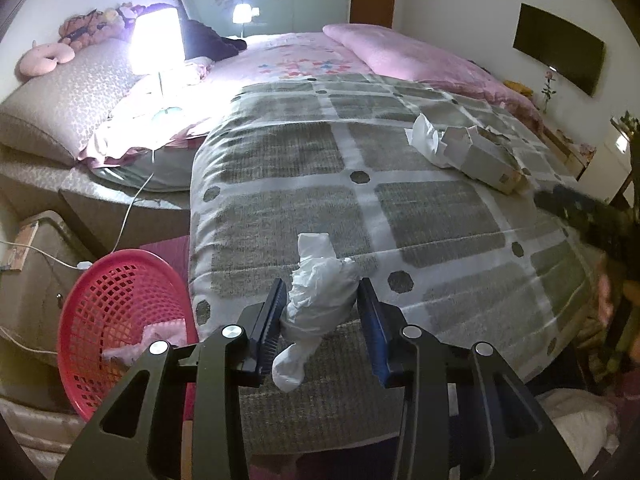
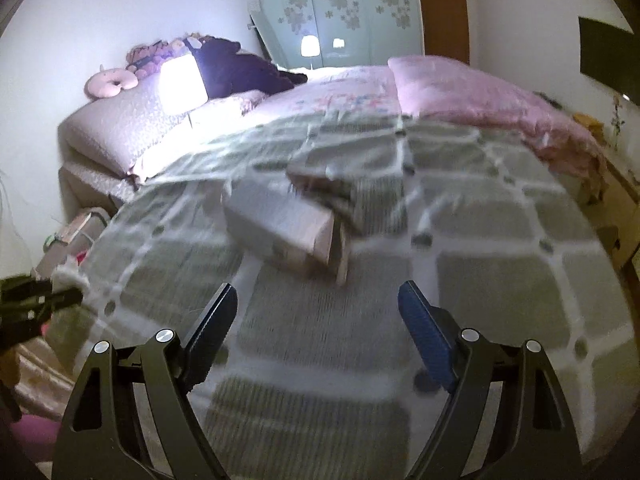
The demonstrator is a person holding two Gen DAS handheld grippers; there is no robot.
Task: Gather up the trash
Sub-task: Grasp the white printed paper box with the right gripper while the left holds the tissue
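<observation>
My left gripper pinches a crumpled white tissue wad, twisted and creased, its tail drooping, over the grey checked blanket beside the pink basket. My right gripper gapes wide, empty.

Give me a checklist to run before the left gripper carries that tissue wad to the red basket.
1. Crumpled tissue sits between the left gripper fingers, pads against its sides: ok.
2. Grip firm enough to hold in transit: cannot tell; a loose tail hangs below the pads.
3. Red basket stands by the bed edge, mouth open toward the gripper: ok.
4. Room in the basket: ok; only some pinkish scrap lies inside.
5. Right gripper open and holding nothing: ok.
6. More trash left on the grey blanket, a white box and a second tissue: not ok.
</observation>
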